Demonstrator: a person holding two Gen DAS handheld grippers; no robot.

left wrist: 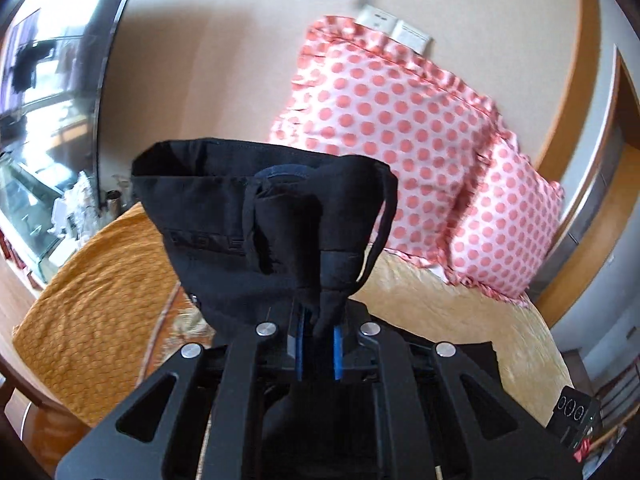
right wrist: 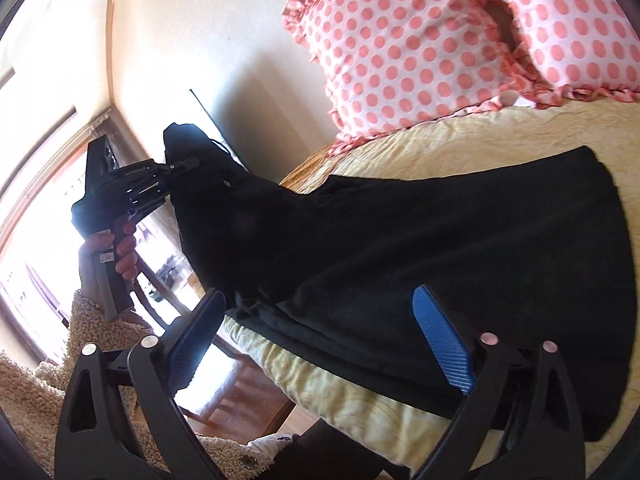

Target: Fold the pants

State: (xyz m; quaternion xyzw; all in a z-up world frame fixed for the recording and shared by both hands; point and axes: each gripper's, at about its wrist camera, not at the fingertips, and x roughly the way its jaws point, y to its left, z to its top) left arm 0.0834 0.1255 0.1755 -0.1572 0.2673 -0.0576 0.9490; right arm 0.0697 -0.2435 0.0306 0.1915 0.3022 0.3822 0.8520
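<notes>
Black pants lie across a yellow bedspread, their waist end lifted at the left. My left gripper is shut on the bunched waist fabric of the pants, which hangs in front of the camera with a drawstring loop showing. In the right wrist view the left gripper is held by a hand at the waist, above the bed's edge. My right gripper is open, its blue pads spread wide just above the lower edge of the pants, holding nothing.
Two pink polka-dot pillows lean against the beige wall at the head of the bed. An orange quilted cover lies on the bed's left part. A mirror or window stands at the left. Wood floor shows beside the bed.
</notes>
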